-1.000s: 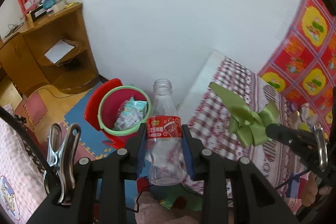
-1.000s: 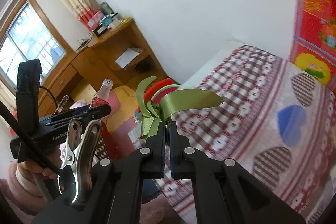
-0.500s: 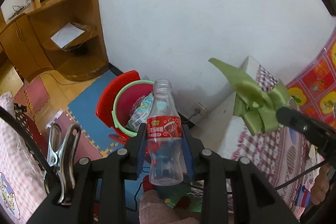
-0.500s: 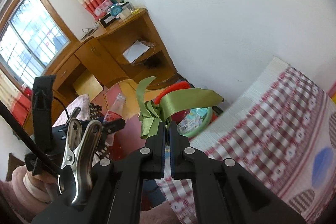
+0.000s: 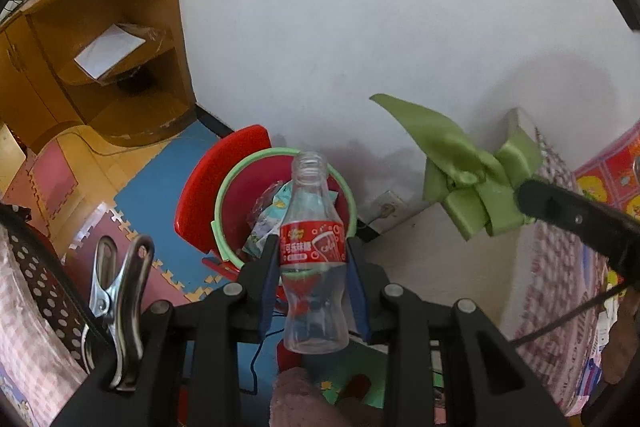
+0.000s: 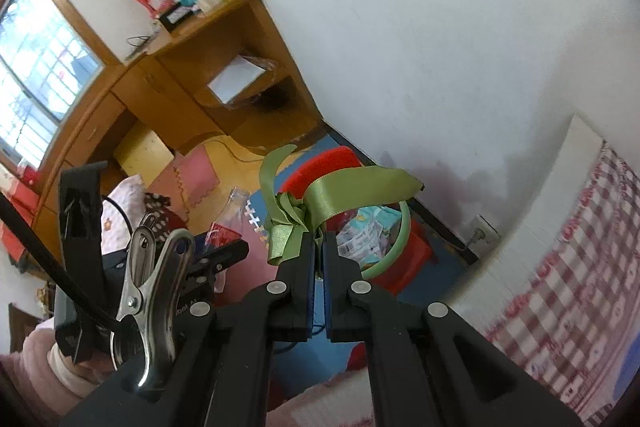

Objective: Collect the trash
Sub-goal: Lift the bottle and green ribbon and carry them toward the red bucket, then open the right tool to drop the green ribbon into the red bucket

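Red bin (image 5: pixel 234 203) holds crumpled wrappers (image 5: pixel 266 215); green rim.

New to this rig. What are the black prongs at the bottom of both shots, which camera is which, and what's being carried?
No robot arm here: a person holds a two-finger gripper in each hand, and a fisheye camera on each looks along its fingers, hence the black prongs.

In the left wrist view, the left gripper is clamped on an empty clear bottle with a red label, cap off. The right wrist view shows the right gripper pinched shut on a green ribbon bow. Each gripper also shows at the edge of the other's picture.

Below on the floor, against the white wall, stands a red bin with a green rim, wrappers already inside. A wooden desk and a checked bedspread frame the scene.
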### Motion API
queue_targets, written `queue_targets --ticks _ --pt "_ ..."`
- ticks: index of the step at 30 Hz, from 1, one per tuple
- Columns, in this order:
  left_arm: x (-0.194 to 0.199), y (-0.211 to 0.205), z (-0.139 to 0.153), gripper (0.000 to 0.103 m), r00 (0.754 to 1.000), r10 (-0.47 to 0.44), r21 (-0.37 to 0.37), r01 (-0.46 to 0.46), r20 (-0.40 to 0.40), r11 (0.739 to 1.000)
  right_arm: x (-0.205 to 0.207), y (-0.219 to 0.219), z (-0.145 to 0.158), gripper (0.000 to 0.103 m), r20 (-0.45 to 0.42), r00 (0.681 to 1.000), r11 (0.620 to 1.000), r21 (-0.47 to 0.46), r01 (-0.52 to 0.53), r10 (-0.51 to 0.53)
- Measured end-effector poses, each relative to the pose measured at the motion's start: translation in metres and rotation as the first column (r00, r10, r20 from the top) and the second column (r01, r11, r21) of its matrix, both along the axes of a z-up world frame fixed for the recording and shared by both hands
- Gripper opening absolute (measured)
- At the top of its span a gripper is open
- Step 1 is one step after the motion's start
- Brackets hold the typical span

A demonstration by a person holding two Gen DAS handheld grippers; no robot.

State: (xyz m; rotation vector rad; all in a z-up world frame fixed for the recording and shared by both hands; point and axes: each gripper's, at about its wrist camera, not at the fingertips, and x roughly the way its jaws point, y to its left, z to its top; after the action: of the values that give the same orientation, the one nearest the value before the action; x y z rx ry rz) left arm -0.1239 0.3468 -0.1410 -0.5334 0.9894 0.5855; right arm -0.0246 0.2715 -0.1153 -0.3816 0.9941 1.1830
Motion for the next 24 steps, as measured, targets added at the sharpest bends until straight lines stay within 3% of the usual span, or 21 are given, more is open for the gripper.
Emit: queue_targets --ticks 24 --pt "0.040 0.095 -0.109 0.032 0.997 -0.018 -0.122 0.009 -0.069 0.992 0.046 0.123 -0.099 0.004 -0.028 0.999 0.971 -0.237 0.016 -0.024"
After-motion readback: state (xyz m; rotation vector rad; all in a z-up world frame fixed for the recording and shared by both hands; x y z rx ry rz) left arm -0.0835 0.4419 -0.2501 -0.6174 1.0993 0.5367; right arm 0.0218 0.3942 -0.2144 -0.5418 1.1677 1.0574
